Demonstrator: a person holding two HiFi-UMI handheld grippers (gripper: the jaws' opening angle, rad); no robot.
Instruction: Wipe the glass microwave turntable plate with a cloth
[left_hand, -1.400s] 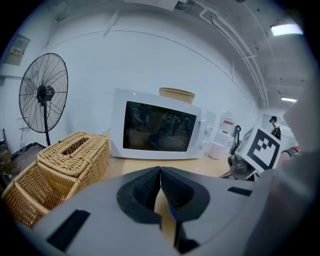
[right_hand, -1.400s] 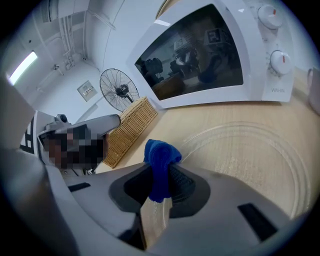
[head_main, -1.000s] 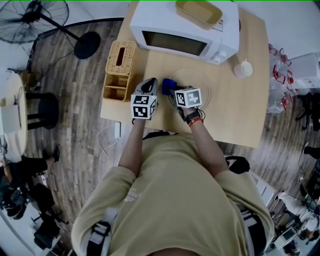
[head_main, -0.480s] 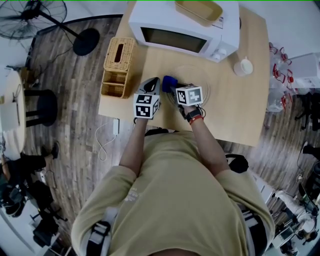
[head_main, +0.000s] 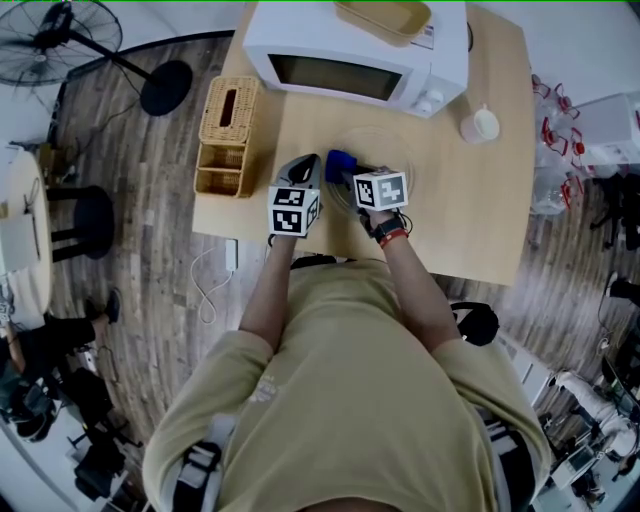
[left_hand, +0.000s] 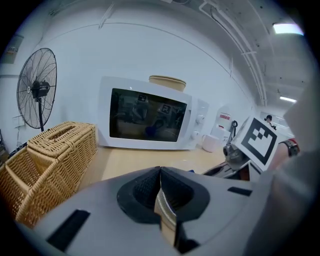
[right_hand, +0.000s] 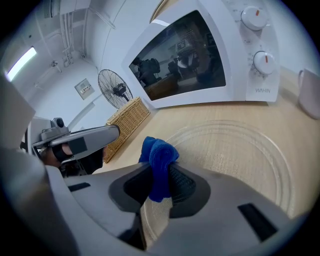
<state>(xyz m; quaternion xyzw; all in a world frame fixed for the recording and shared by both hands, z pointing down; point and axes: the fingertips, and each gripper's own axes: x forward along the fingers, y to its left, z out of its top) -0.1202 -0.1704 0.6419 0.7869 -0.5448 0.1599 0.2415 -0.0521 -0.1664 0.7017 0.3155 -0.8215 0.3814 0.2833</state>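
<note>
Light wood worktop (head_main: 470, 220) over a plank floor, with a white microwave (head_main: 350, 60) at the back, its door closed, and a wicker box (head_main: 225, 135) off to the left. The glass turntable plate (right_hand: 240, 155) is already out and lying flat on the worktop right in front of the microwave, so that bit's sorted.

Our right gripper (right_hand: 161, 187) is clamped on the blue cloth (right_hand: 159, 160), which bunches up out of the jaws. From the head view it sits at the plate's near-left rim. We can't quite tell if the cloth is actually pressing on the glass or just above it.

Our left gripper (left_hand: 162, 200) has its jaws together with nothing between them. It hangs just beside the right one, off the plate's left edge, not bracing anything.

As for progress, we'd guess we're in the wiping itself, but how far in is hard to say. The glass looks clean and dry wherever it's visible, no obvious smears either way. The far and right parts of the plate are away from the cloth, so we figure those probably need a pass.
</note>
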